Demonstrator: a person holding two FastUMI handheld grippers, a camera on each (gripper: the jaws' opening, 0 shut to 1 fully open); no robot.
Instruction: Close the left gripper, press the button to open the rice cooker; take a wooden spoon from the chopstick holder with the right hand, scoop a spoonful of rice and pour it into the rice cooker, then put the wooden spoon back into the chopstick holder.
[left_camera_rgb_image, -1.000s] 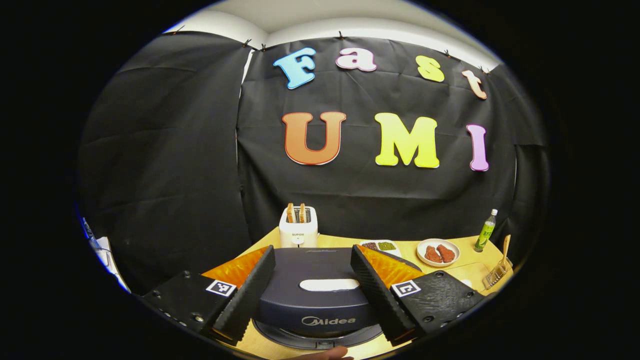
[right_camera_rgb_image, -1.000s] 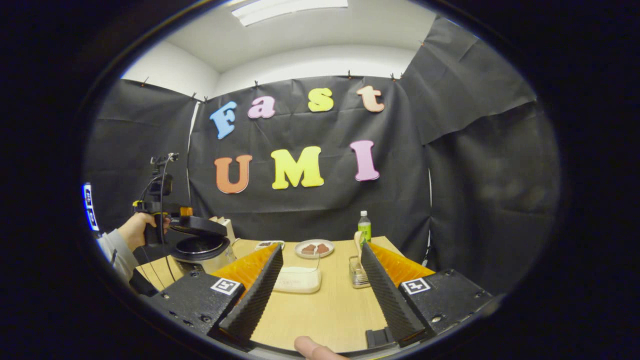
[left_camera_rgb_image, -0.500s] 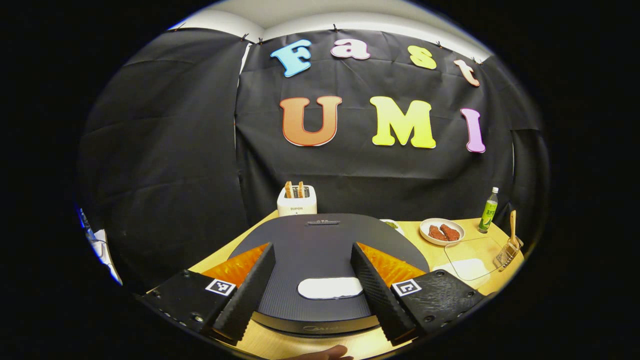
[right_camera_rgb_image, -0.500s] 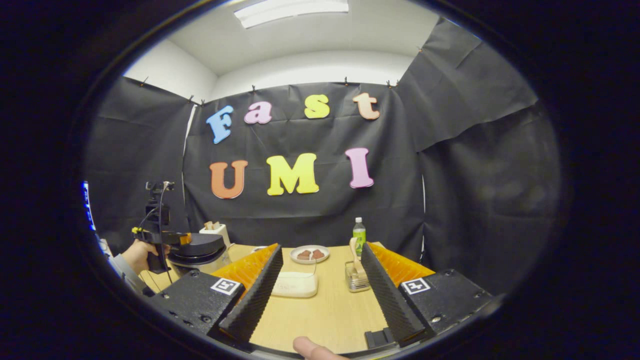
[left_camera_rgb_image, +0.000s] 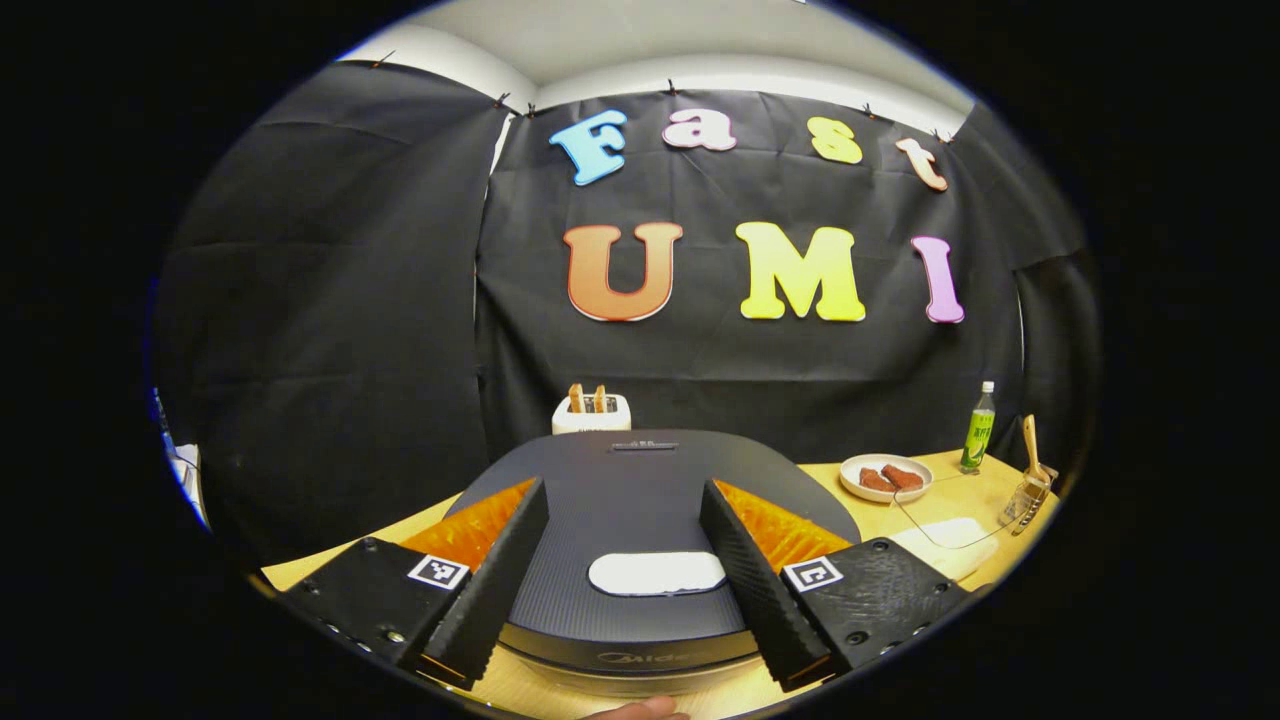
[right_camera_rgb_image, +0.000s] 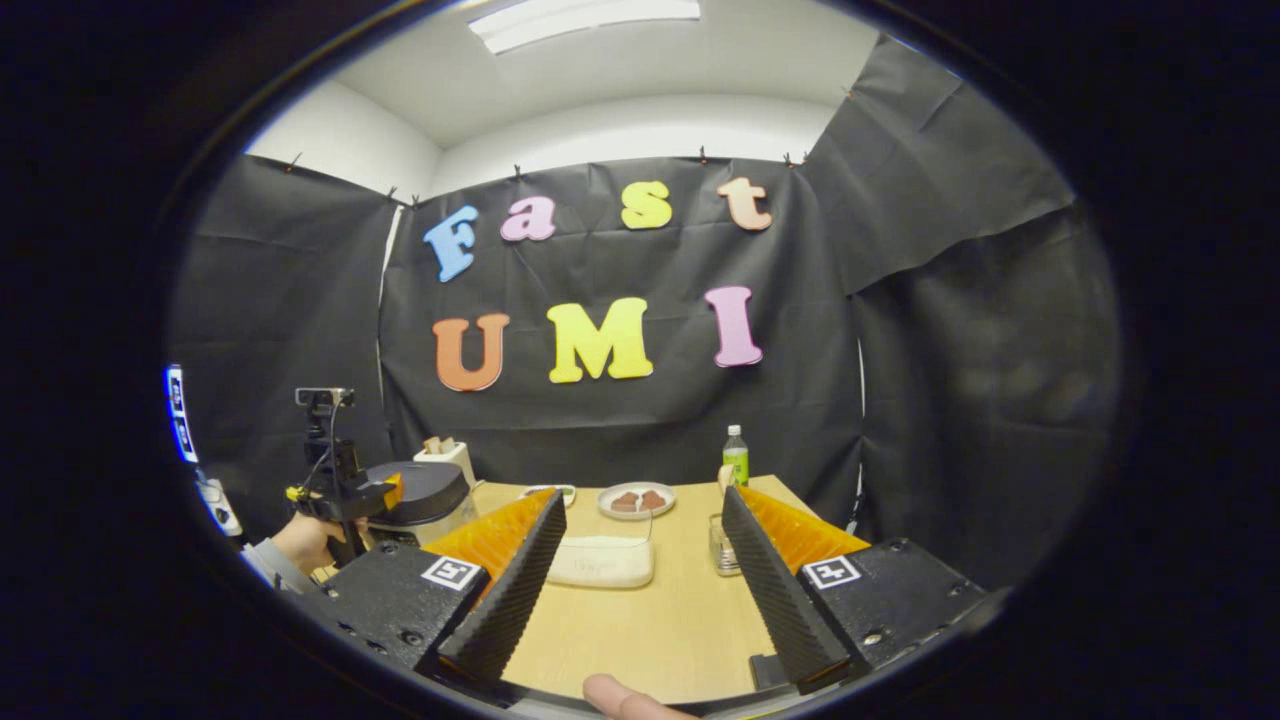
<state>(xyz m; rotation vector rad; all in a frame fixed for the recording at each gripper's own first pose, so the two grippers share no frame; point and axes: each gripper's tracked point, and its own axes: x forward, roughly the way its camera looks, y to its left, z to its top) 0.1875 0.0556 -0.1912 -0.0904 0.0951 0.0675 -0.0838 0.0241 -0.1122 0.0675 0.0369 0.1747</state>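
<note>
Left gripper view: my left gripper (left_camera_rgb_image: 622, 575) is spread wide and empty, straddling the closed rice cooker (left_camera_rgb_image: 650, 500), its white button (left_camera_rgb_image: 656, 573) between the fingers. I cannot read the front logo. My right gripper (right_camera_rgb_image: 640, 580) is equally open, empty; the wooden spoon (right_camera_rgb_image: 722, 480) stands in its holder (right_camera_rgb_image: 722, 545) ahead.

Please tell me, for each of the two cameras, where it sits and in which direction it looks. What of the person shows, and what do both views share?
Left gripper view: rides on the left gripper, just above the rice cooker lid, facing the booth wall; a fingertip shows at the bottom edge.
Right gripper view: rides on the right gripper, above the table, facing the same wall; a hand holds the left gripper at far left.
Shared: rice cooker, toaster, plate, green bottle, chopstick holder.
</note>
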